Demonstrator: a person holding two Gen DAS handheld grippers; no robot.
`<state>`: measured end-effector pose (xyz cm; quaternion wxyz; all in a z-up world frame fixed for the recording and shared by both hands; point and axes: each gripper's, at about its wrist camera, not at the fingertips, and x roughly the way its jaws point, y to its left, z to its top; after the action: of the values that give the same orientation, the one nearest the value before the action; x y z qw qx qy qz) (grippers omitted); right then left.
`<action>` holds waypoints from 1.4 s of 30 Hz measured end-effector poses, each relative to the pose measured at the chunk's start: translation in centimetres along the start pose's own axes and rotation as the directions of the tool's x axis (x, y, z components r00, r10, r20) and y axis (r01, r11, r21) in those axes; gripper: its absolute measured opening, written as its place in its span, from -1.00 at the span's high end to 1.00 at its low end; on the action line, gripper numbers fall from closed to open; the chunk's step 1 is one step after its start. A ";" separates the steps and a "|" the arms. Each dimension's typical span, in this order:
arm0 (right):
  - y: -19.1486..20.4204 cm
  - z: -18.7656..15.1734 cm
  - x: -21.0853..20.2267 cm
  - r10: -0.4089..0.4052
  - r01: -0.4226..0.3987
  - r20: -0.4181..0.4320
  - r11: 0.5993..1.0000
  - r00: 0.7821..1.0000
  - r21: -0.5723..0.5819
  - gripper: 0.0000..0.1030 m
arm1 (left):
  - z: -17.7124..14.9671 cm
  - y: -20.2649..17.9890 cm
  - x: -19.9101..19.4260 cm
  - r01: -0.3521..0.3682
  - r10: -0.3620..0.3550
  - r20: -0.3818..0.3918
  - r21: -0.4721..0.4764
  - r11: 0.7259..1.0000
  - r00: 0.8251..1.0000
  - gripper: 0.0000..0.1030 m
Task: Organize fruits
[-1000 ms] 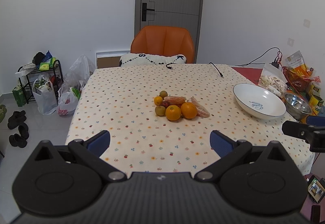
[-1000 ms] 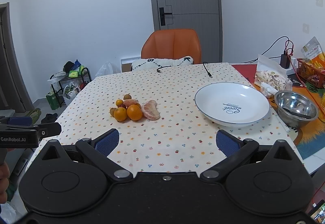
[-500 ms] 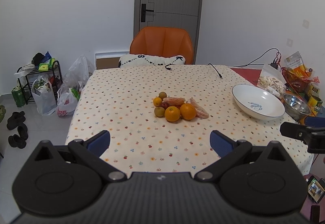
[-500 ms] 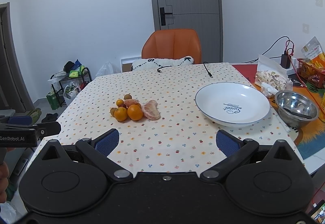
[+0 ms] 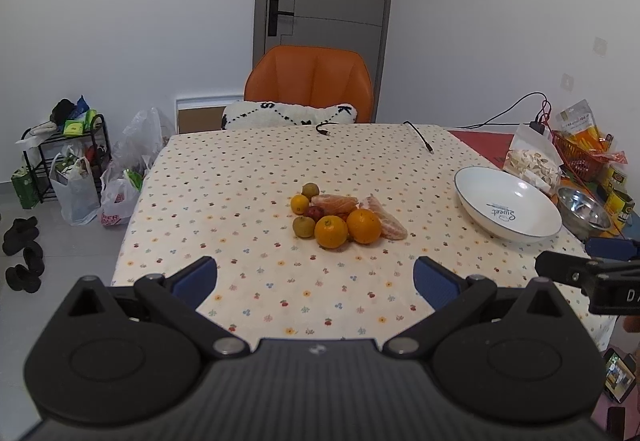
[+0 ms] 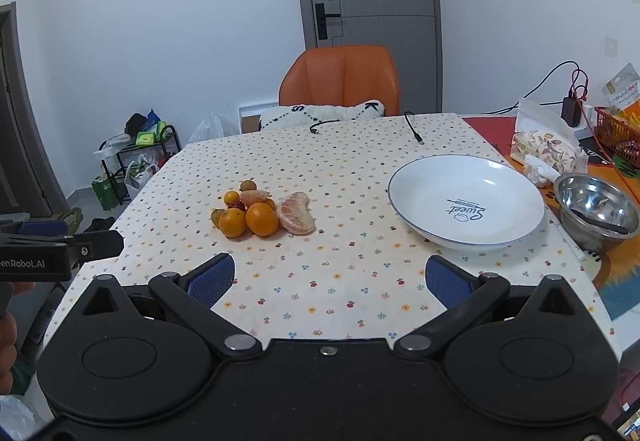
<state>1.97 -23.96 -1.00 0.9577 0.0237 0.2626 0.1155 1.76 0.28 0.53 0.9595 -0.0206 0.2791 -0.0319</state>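
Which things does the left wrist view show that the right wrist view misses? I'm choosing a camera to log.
Left wrist only: dark slippers on the floor and the right tongs from the side. Right wrist only: the utensil inside the steel bowl and the left tongs from the side. Both: the fruit pile, white plate, orange chair and floral tablecloth.

Even indoor light, sharp focus.
My fisheye bends the door (image 6: 376, 1); dark corners; soft glare on the plate (image 6: 492, 183).
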 end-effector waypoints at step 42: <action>-1.6 3.0 13.7 0.226 -0.220 -0.148 0.974 0.963 0.056 -0.51 | 2.0 1.8 13.8 0.106 -0.118 -0.117 -0.097 0.990 0.986 -0.40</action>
<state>15.29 -22.23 -5.40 0.9149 0.0631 0.3334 0.2188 14.52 1.14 -5.21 0.9354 -0.0775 0.3369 -0.0745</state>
